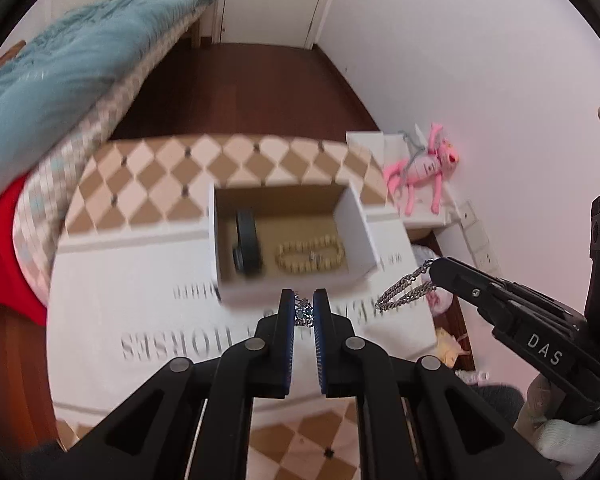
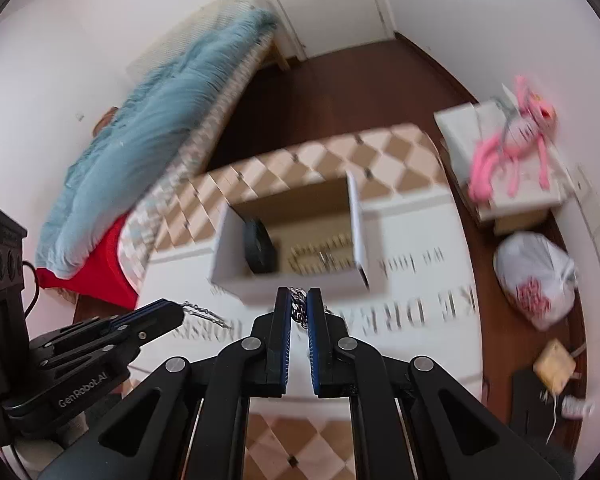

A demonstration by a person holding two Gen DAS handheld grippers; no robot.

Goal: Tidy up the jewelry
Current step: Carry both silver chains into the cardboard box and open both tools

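A white cardboard box (image 1: 356,216) stands open on the table. Inside lie a black band (image 1: 247,246) and a beige bead bracelet (image 1: 310,256). My left gripper (image 1: 303,304) is shut on a silver piece with blue stones (image 1: 303,313), just in front of the box. My right gripper (image 2: 299,300) is shut on a silver chain (image 2: 299,308); in the left wrist view that chain (image 1: 406,290) hangs from its tip at the right of the box. The box (image 2: 292,284) shows blurred in the right wrist view, with the left gripper (image 2: 172,314) at lower left.
The table has a checkered top (image 1: 236,160) and a white printed cloth (image 1: 140,312). A bed with a blue blanket (image 1: 60,64) is on the left. A pink plush toy (image 1: 424,168) lies on a side stand; a white plastic bag (image 2: 536,276) sits on the floor.
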